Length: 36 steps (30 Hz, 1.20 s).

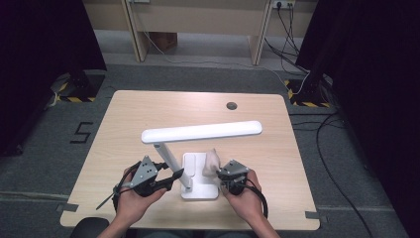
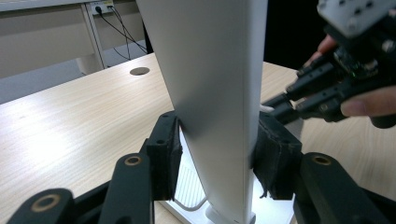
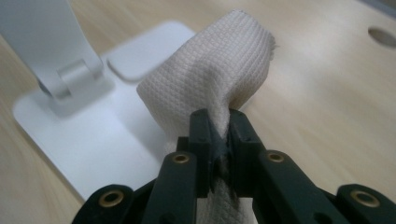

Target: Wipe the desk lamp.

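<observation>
On the near half of the pale wooden bench (image 1: 148, 109) stands a white desk lamp (image 1: 200, 133), my landmark for everything else. Its long flat head runs level above its square base (image 1: 205, 191), carried by a slanted stem (image 2: 212, 93). To the lamp's left, my left gripper (image 1: 171, 177) has its fingers (image 2: 164, 154) pressed against both sides of that stem, just above the base, steadying it. To the lamp's right, my right gripper (image 1: 224, 174) has its fingers (image 3: 201, 140) pinched shut on a bunched cream cloth (image 3: 210, 84), which hangs over the right part of the base, touching or nearly touching it.

I judge the lamp stiff, smooth and rather slippery, light on top but weighted at the base; the stem low down is the safest place to hold, since pushing on the head could tip it or fold a hinge. The cloth is soft, light and limp; it needs a firm pinch on a gathered fold, as it has now.
</observation>
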{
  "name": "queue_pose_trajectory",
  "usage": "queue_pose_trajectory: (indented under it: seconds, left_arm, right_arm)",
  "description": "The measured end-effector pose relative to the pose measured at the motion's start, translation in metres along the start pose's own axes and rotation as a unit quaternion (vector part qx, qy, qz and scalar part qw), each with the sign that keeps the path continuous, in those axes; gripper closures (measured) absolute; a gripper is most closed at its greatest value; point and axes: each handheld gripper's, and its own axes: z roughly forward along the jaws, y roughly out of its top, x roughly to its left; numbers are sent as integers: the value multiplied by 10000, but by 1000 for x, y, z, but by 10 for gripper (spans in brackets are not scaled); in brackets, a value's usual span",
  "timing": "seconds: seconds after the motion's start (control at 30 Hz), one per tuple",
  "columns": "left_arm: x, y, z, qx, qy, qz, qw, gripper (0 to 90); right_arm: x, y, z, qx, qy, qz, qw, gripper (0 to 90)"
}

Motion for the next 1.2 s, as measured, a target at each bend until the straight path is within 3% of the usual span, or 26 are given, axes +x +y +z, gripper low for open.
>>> queue_pose_trajectory:
  seconds: [0.2, 0.47, 0.7, 0.9, 1.0, 1.03, 1.2]
  left_arm:
    - [0, 0, 0, -4, 5, 2, 10000, 546]
    - [0, 0, 0, -13, 2, 2, 10000, 546]
    - [0, -1, 0, -11, 0, 4, 10000, 546]
    - [0, -1, 0, -17, -8, -3, 10000, 546]
    - [0, -1, 0, -19, -8, -5, 10000, 546]
    - [0, -1, 0, -18, -4, -4, 10000, 546]
    - [0, -1, 0, -15, 6, -7, 10000, 546]
  right_arm:
    - [13, 27, 16, -176, 335, -66, 9993, 823]
    - [28, 36, 40, -153, 635, -160, 9977, 824]
    - [32, 40, 49, -170, 749, -160, 9969, 824]
    - [35, 37, 57, 39, 751, -112, 9971, 823]
    - [34, 32, 61, 60, 683, -239, 9974, 823]
    - [35, 31, 61, 128, 677, -136, 9975, 823]
    - [33, 29, 63, 140, 651, -323, 9973, 823]
